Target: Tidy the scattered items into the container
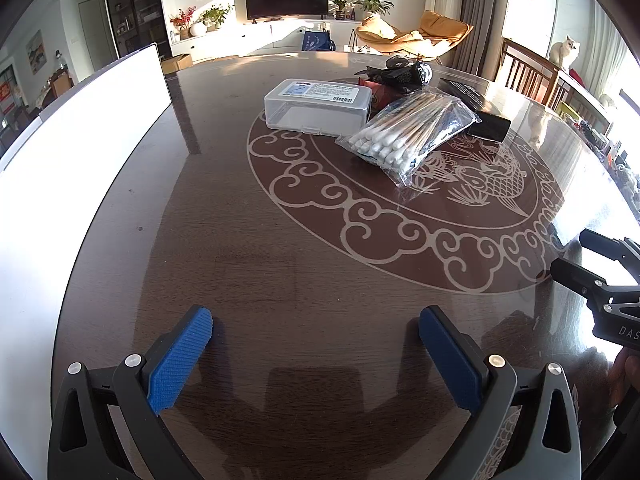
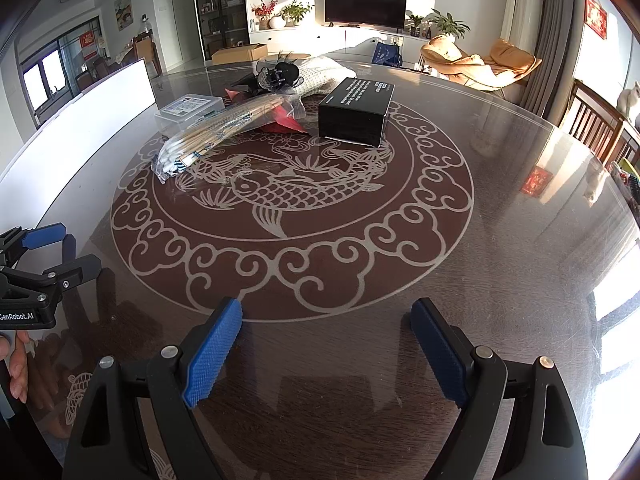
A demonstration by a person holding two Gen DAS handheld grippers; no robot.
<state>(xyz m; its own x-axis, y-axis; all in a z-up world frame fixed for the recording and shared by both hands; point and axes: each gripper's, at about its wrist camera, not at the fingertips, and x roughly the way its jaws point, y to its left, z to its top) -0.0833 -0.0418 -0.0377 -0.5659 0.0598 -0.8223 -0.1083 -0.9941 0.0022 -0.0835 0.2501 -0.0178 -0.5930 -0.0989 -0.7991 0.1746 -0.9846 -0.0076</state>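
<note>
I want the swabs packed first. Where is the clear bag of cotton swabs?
The clear bag of cotton swabs lies on the dark patterned table, between the clear plastic lidded box and the black rectangular box.

"GenRobot.AI" in white on black body of left gripper (image 2: 60,252), seen at far left from right wrist cam; "DAS…" cut off by frame edge on right gripper (image 1: 592,256) body, seen from left wrist cam. Clear plastic box (image 1: 318,106) ahead of left gripper has white/blue lid label w/ barcode, print too small to read; black box (image 2: 356,110) ahead of right gripper carries white text lines on top, illegible. Red hanging (image 2: 595,20) on far wall, upper right, has markings, can't make out.
</note>
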